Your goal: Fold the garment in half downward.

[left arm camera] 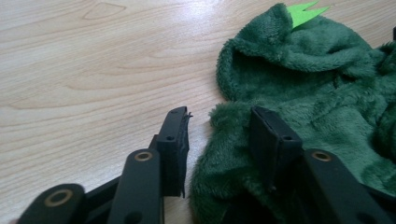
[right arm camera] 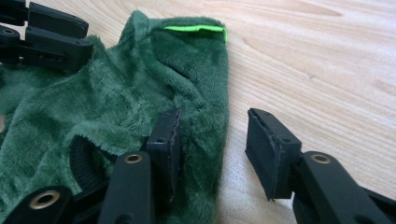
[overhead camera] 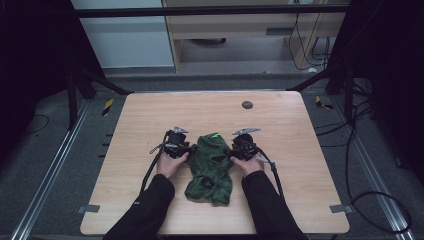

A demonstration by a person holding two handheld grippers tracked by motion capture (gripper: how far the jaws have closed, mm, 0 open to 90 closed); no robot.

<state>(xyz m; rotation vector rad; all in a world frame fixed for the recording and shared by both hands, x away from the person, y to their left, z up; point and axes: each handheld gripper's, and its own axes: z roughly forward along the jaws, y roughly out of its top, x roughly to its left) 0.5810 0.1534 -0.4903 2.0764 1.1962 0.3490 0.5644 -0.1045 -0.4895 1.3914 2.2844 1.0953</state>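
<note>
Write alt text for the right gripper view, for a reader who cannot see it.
The right gripper is open astride the edge of a dark green fleece garment on a light wooden table, one jaw on the fleece, the other over bare wood. A bright green strip lines the garment's far edge, and the left gripper sits at the top left.

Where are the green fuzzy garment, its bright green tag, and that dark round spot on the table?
green fuzzy garment (overhead camera: 210, 170): high view, middle of the fleece.
bright green tag (right arm camera: 194, 29): right gripper view, along the strip.
dark round spot (overhead camera: 247, 104): high view, its centre.
</note>
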